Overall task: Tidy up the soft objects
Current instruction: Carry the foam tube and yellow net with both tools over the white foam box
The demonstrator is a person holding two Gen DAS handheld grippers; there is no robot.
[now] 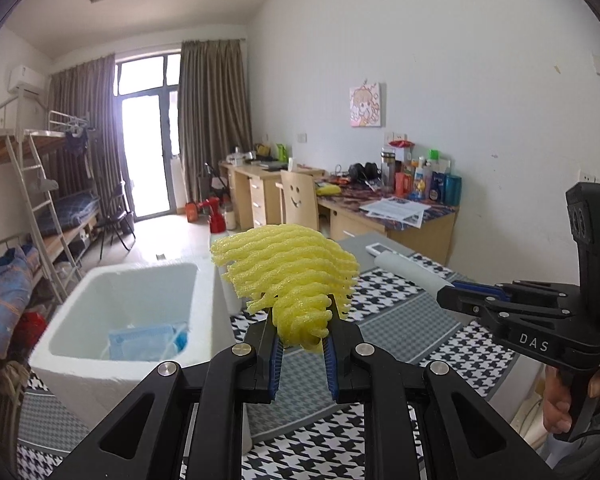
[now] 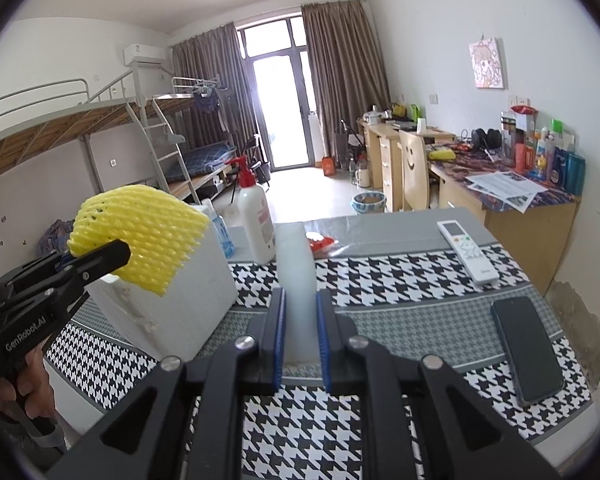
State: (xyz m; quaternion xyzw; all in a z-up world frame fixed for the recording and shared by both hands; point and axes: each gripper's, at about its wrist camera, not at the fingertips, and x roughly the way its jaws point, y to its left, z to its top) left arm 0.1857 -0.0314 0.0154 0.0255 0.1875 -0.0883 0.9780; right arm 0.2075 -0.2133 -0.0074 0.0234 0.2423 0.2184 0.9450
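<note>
Left gripper (image 1: 300, 332) jaws clamped on the bunched end of the yellow foam net (image 1: 288, 272), held above the desk (image 1: 400, 320) just right of the white foam box (image 1: 120, 320). Right gripper (image 2: 300, 332) jaws clamped on a white foam roll (image 2: 296, 272), further right of the box.

Risks:
- net is pinched by a thin bunch, could slip or tear
- roll sticks out far, could clip the spray bottle (image 2: 256, 220) behind the box

Box floor mostly hidden; blue face masks (image 1: 148, 340) inside. The roll's far end is blurred.

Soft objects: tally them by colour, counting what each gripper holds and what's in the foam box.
Yellow: 1, foam net in the left gripper
White: 1, foam tube in the right gripper
Blue: 1, face masks pack in the foam box
Total: 3
</note>
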